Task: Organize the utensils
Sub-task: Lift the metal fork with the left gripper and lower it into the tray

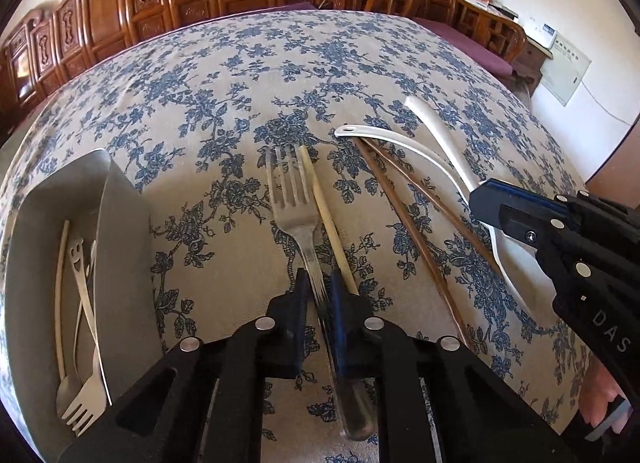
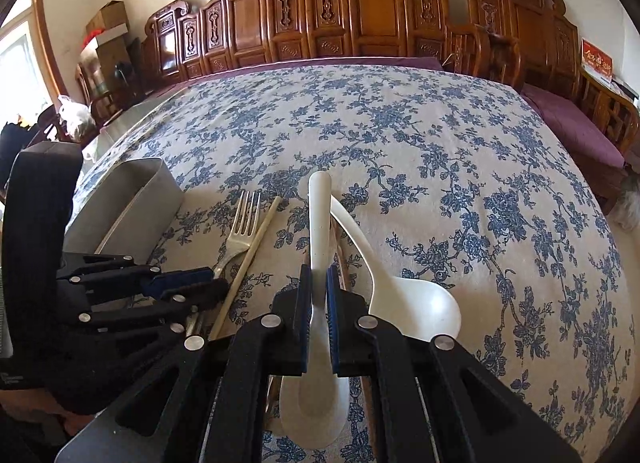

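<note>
Gripping both pickups: left tongs [image 1: 320,287] clamping the fork [image 1: 290,199], right tongs [image 2: 319,291] clamping the white spoon [image 2: 319,223]; next, lifting toward the tray [image 1: 128,223] at nine o'clock.

Daylight came from a window [image 2: 16,59] at far left, blown out white. Both fisheye views bowed strongly at dark corners; focus stayed sharp, shadows soft.
</note>
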